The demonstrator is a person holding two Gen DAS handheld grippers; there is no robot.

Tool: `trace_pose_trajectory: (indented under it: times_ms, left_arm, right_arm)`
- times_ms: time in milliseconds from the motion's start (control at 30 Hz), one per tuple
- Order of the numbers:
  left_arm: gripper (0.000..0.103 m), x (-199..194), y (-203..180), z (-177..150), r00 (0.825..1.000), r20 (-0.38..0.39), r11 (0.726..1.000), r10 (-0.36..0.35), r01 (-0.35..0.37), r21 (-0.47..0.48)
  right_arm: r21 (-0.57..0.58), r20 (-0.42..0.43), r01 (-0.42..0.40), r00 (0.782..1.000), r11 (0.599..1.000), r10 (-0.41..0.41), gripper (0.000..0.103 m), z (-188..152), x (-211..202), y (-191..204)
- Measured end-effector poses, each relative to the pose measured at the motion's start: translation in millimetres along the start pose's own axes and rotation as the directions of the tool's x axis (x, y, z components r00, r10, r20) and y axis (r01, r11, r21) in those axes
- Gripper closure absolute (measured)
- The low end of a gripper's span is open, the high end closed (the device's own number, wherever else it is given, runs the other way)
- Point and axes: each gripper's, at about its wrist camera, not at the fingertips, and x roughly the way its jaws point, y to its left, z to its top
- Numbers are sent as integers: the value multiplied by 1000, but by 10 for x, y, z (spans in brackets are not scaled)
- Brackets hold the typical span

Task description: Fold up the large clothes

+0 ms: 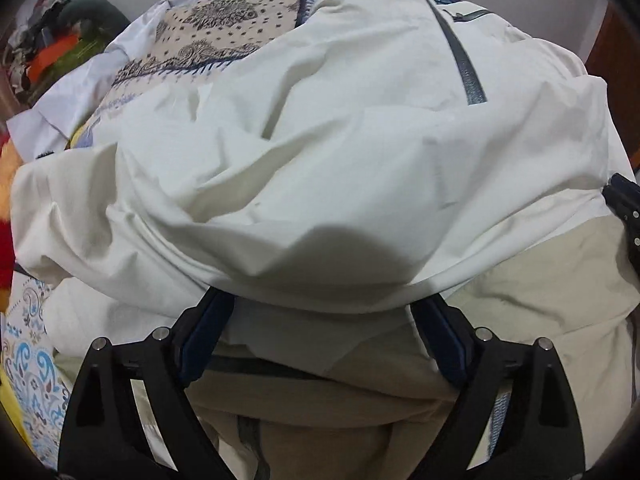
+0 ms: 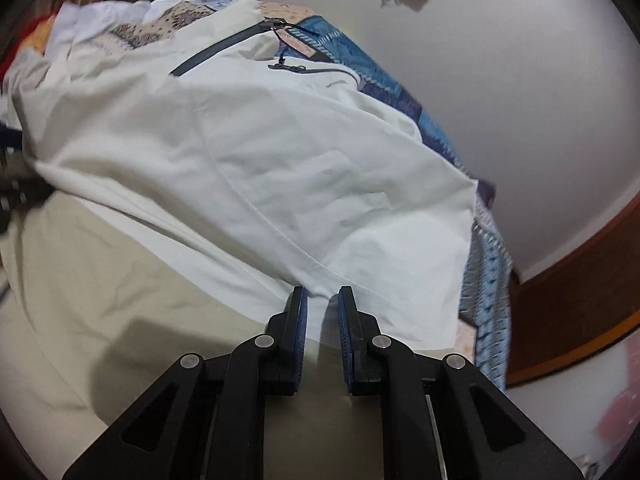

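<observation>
A large white and beige jacket (image 1: pixel 320 152) with dark zips lies on a patterned bed cover (image 1: pixel 224 28). A white fold is doubled over the beige lower part (image 1: pixel 540 300). My left gripper (image 1: pixel 320 300) is wide open, its tips hidden under the hem of the white fold. In the right wrist view the jacket (image 2: pixel 260 152) fills the frame. My right gripper (image 2: pixel 322 300) is nearly closed on the edge of the white fold, a thin strip of cloth between its blue pads (image 2: pixel 301 320). The right gripper also shows at the left wrist view's right edge (image 1: pixel 624 208).
A heap of coloured clothes (image 1: pixel 60 44) lies at the far left of the bed. A white garment (image 1: pixel 80 92) lies beside the jacket. The bed's right edge (image 2: pixel 488 280) drops off to a white wall and a brown wooden frame (image 2: pixel 580 300).
</observation>
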Motion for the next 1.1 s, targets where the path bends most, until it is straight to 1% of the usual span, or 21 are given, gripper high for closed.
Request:
trace_pose_trajectory:
  times_ms: [67, 200, 233, 267, 300, 367, 400, 467, 533, 567, 633, 700, 767, 800, 833, 867, 900, 967, 1000, 1033, 1100]
  left_arm:
    - [10, -4, -33, -31, 1000, 8, 999, 25, -26, 26]
    - [10, -23, 18, -34, 1000, -20, 1000, 21, -21, -3]
    - [12, -63, 34, -28, 999, -29, 1000, 23, -23, -3]
    - [17, -122, 41, -24, 999, -33, 1000, 25, -25, 1]
    - [19, -227, 52, -24, 999, -26, 1000, 27, -27, 4]
    - [20, -501, 110, -43, 999, 24, 1000, 24, -24, 1]
    - [20, -745, 174, -66, 997, 73, 1000, 15, -14, -8]
    - [20, -1072, 281, -101, 992, 130, 1000, 3, -1, -14]
    - [19, -1503, 416, -204, 982, 188, 1000, 14, -13, -7]
    - [17, -1621, 469, -243, 980, 199, 1000, 23, -23, -5]
    - [14, -1892, 604, -371, 975, 215, 999, 48, -49, 2]
    - [13, -2088, 770, -552, 974, 215, 998, 66, -69, 4]
    - [12, -2200, 898, -757, 977, 196, 996, 88, -90, 5]
    - [12, -2235, 956, -886, 977, 183, 994, 108, -111, 9]
    - [12, -2260, 990, -1000, 977, 173, 991, 125, -129, 14]
    - [12, -2263, 1031, -1117, 977, 161, 989, 142, -147, 14]
    - [12, -2258, 1071, -1250, 977, 145, 987, 155, -158, 13]
    - [12, -2198, 1121, -1463, 980, 113, 986, 162, -164, 5]
    - [12, -2163, 1148, -1591, 982, 90, 986, 165, -166, 0]
    - [12, -2133, 1168, -1699, 983, 71, 986, 166, -167, -1]
    - [12, -2052, 1169, -1947, 985, 32, 986, 168, -168, 4]
  right_arm:
    - [6, 0, -6, 1000, 1000, 6, 92, 12, 21, -17]
    - [60, -30, -57, 998, 997, 59, 92, 45, 8, -115]
    - [83, -47, -84, 995, 993, 88, 92, 59, -27, -186]
    - [109, -64, -107, 991, 988, 114, 92, 66, -95, -264]
    - [122, -74, -110, 990, 987, 119, 92, 60, -173, -298]
    - [131, -63, -116, 990, 985, 125, 92, 20, -405, -440]
    - [130, -45, -126, 990, 983, 132, 92, -27, -541, -508]
    - [133, -15, -139, 990, 981, 142, 92, -149, -845, -638]
    - [139, -9, -179, 983, 974, 182, 92, -317, -1128, -730]
    - [147, -11, -207, 977, 967, 211, 92, -430, -1276, -749]
    - [147, -35, -260, 963, 954, 268, 92, -627, -1499, -699]
    - [157, -74, -322, 939, 934, 336, 92, -892, -1689, -596]
    - [198, -96, -384, 908, 902, 407, 92, -1135, -1801, -503]
    - [227, -105, -420, 886, 879, 451, 92, -1226, -1824, -465]
    - [263, -120, -460, 857, 848, 502, 92, -1343, -1835, -396]
    - [286, -143, -472, 839, 834, 525, 92, -1446, -1802, -323]
    - [295, -193, -448, 837, 844, 512, 92, -1568, -1743, -211]
    - [288, -174, -407, 868, 867, 466, 92, -1700, -1721, -125]
    - [283, -153, -376, 890, 882, 429, 92, -1740, -1740, -112]
    - [270, -163, -317, 915, 909, 368, 92, -1766, -1743, -89]
    - [245, -163, -266, 936, 932, 311, 92, -1794, -1767, -32]
